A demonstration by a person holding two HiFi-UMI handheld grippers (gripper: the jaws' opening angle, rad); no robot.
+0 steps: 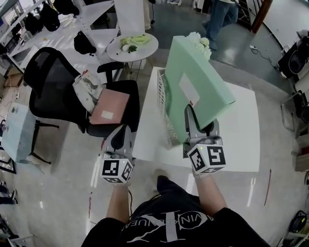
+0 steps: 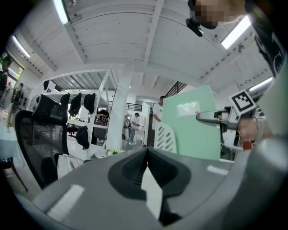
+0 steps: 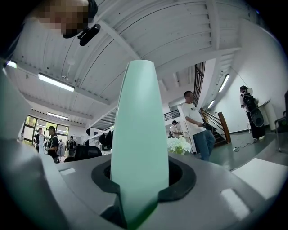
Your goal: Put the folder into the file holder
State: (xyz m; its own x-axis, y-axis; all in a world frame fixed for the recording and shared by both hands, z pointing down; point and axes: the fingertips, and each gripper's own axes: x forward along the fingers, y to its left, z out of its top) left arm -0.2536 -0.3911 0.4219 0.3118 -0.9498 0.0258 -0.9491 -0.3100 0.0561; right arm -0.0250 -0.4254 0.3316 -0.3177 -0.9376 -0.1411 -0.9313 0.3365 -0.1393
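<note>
A mint-green folder (image 1: 193, 87) stands upright and tilted over the white table (image 1: 236, 130), and my right gripper (image 1: 192, 118) is shut on its lower edge. In the right gripper view the folder (image 3: 139, 134) rises edge-on out of the right gripper (image 3: 139, 184). The white slotted file holder (image 1: 161, 103) stands on the table directly left of the folder, touching or nearly so. My left gripper (image 1: 120, 135) hangs off the table's left front corner, shut and holding nothing. The left gripper view shows the folder (image 2: 193, 130), the file holder (image 2: 165, 138) and my left gripper (image 2: 146, 157).
A black office chair (image 1: 53, 82) to the left carries a pink folder (image 1: 110, 108) and a printed bag (image 1: 87, 89). Behind it stands a round white table (image 1: 133, 46) with green items. White flowers (image 1: 200, 43) sit behind the folder. A person (image 1: 219, 14) walks at the back.
</note>
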